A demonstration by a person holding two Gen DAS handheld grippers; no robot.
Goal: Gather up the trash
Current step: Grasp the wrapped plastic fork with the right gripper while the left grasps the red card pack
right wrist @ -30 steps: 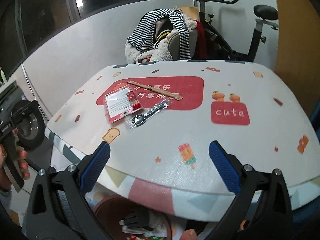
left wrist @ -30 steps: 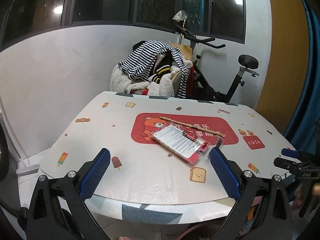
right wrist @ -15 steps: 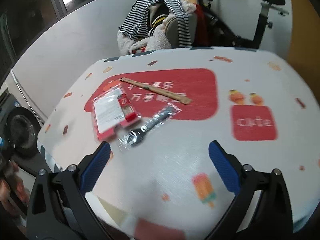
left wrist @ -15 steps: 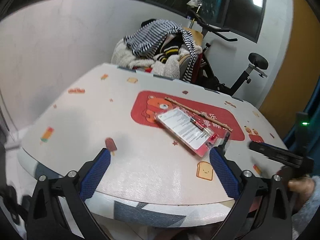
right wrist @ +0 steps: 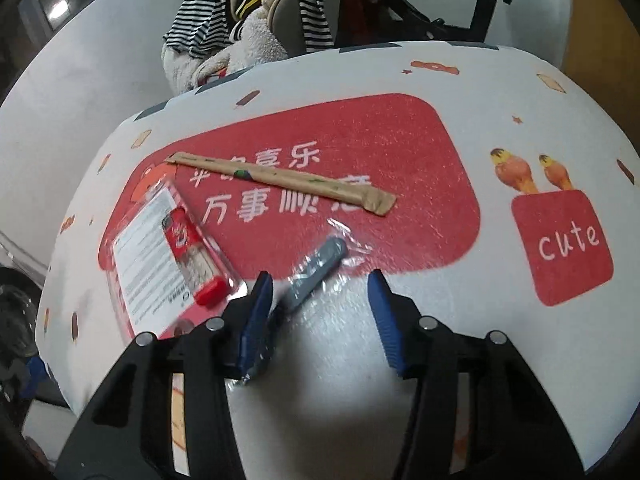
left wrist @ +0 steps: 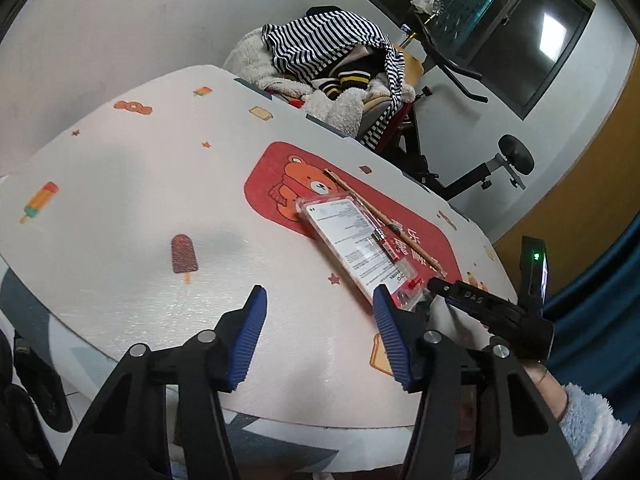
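Near table edge: red packet, left tongs apart.

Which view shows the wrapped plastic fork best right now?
The right wrist view: the fork in its clear wrapper lies just ahead of the right gripper, handle fully visible, its head hidden behind one finger. In the left wrist view the left gripper's finger and the right gripper hide nearly all of it.
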